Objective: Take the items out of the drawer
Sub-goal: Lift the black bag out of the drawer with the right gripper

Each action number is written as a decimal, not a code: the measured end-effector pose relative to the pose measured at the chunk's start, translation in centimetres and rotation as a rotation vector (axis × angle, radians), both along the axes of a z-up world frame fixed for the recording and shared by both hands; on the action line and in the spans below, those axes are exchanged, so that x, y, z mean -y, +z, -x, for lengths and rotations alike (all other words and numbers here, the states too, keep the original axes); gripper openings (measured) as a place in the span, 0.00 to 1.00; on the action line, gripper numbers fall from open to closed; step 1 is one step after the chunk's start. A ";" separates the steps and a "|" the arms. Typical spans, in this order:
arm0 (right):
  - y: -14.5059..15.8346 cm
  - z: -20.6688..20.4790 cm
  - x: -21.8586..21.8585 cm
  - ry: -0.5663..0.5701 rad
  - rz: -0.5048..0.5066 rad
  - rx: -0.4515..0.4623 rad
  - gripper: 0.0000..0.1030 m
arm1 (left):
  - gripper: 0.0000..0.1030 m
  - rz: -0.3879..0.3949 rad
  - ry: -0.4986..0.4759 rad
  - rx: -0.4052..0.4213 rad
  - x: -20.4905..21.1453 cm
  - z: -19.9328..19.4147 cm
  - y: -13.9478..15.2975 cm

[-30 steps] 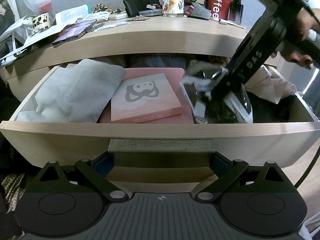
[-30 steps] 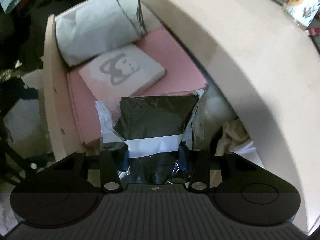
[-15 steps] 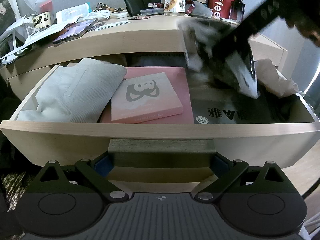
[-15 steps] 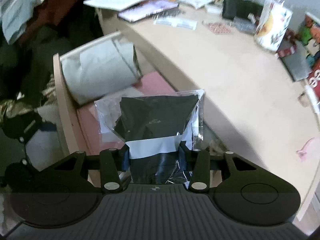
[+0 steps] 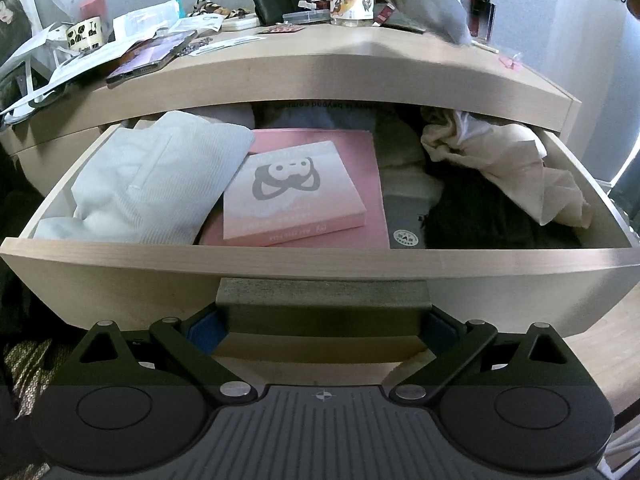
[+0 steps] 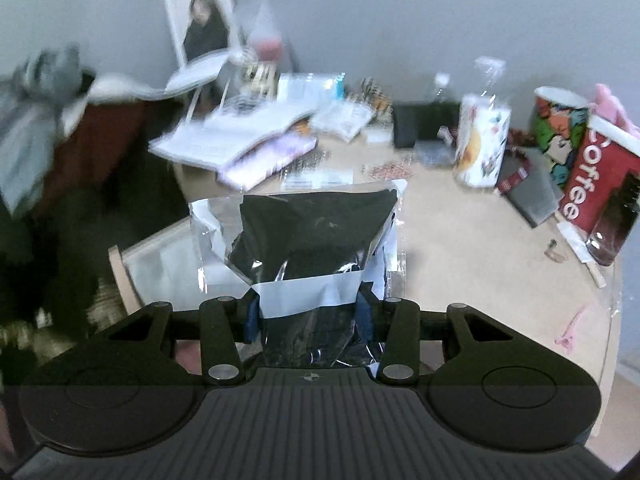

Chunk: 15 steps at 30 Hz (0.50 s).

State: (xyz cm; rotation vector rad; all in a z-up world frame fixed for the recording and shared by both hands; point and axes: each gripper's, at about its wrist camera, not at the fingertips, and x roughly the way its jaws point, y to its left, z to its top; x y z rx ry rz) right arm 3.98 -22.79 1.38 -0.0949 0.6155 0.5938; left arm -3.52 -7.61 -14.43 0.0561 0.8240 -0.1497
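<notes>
Hanging limp above the tabletop [image 6: 460,240], the bag [image 6: 316,236] of dark cloth looks light, soft and slippery, so the right hand-held gripper [image 6: 310,316] pinches it firmly across its bunched lower end.

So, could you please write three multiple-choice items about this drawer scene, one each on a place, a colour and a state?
1. Where does the bear-print box lie?
A. on the desktop
B. in the drawer, on a larger pink box
C. on the floor

2. What colour is the cup lettered "Coffee"?
A. red
B. green
C. white

3. What does the right gripper hold?
A. nothing
B. a phone
C. a clear bag of dark cloth

Key: 1 B, it rests on the pink box beside folded white cloth; 2 A, its wall is red; 3 C, the jaws clamp the bag.
</notes>
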 end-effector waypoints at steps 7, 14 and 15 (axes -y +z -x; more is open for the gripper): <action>1.7 -1.5 -1.7 -0.166 -0.040 0.044 0.43 | 0.95 -0.002 0.003 -0.010 0.0 -0.1 0.1; 2.7 -1.7 -3.7 -0.339 -0.013 0.044 0.43 | 0.95 -0.002 0.001 -0.006 0.0 -0.2 0.0; 2.7 -1.9 -3.9 -0.364 -0.002 0.038 0.43 | 0.95 -0.002 0.001 -0.006 0.0 -0.2 0.0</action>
